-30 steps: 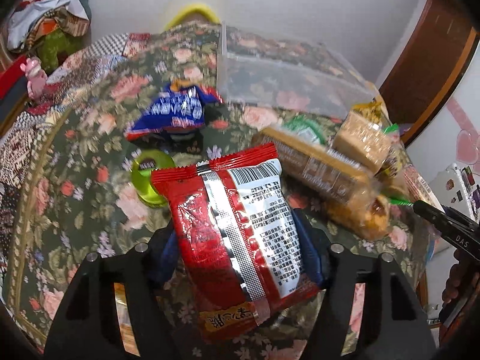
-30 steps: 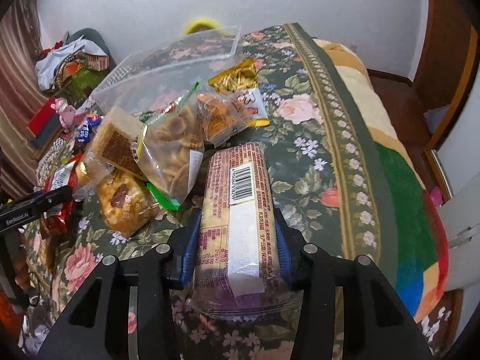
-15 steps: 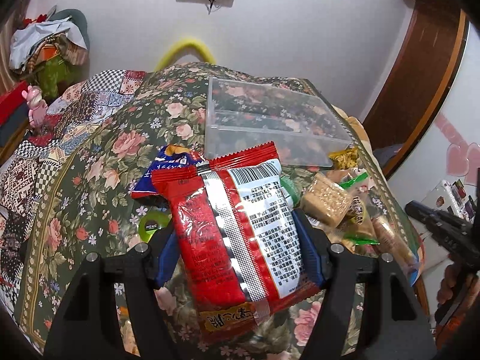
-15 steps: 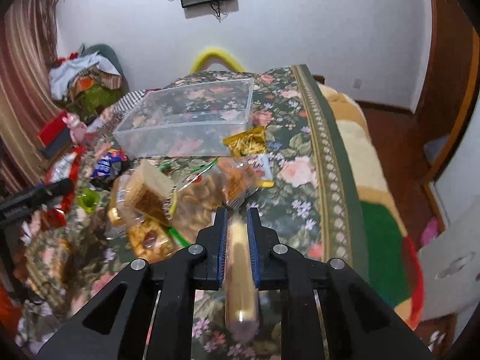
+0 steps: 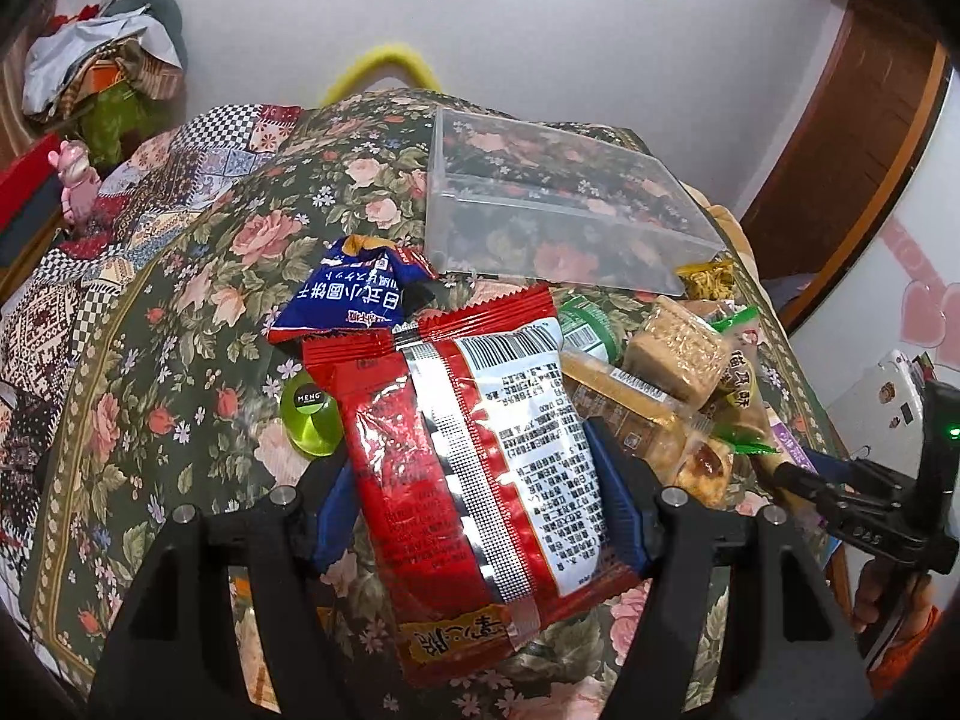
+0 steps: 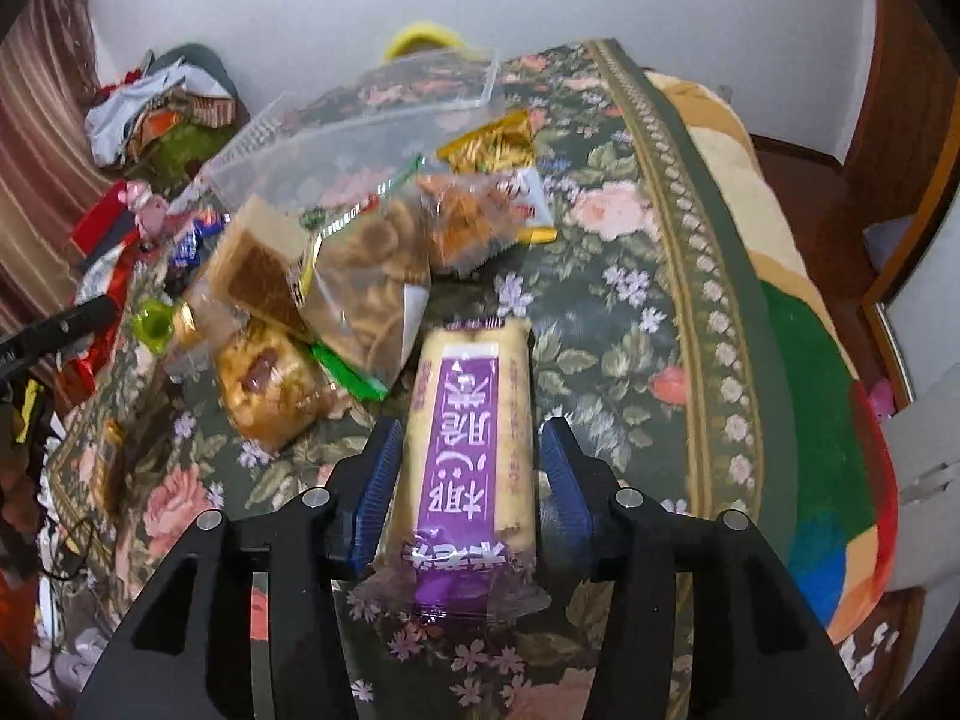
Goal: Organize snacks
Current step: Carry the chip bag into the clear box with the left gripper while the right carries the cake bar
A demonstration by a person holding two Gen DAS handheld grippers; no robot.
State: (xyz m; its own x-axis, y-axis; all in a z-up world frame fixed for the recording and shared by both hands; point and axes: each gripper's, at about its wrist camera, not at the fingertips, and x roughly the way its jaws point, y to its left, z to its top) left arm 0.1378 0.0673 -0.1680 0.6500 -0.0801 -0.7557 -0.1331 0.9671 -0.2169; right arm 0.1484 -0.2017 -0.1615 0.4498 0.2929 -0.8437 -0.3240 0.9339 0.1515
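Left tongs [image 5: 480, 498]: pinching red packet [image 5: 474, 450].
Right tongs [image 6: 471, 474]: pinching purple packet [image 6: 468, 456].
Clear box [image 5: 558, 228]: behind snack pile.

Red snack pkt [image 5: 480, 450] – purple-label biscuit pkt [image 6: 465, 456], both gripped

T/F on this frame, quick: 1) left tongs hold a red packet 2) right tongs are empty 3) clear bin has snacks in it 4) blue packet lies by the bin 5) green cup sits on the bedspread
1. True. The left tongs are shut on the red packet.
2. False. The right tongs grip a purple-label packet.
3. False. The clear bin looks empty; only the floral bedspread shows through it.
4. True. The blue packet lies just in front of the bin's near corner.
5. True. The green cup sits there, beside the red packet.
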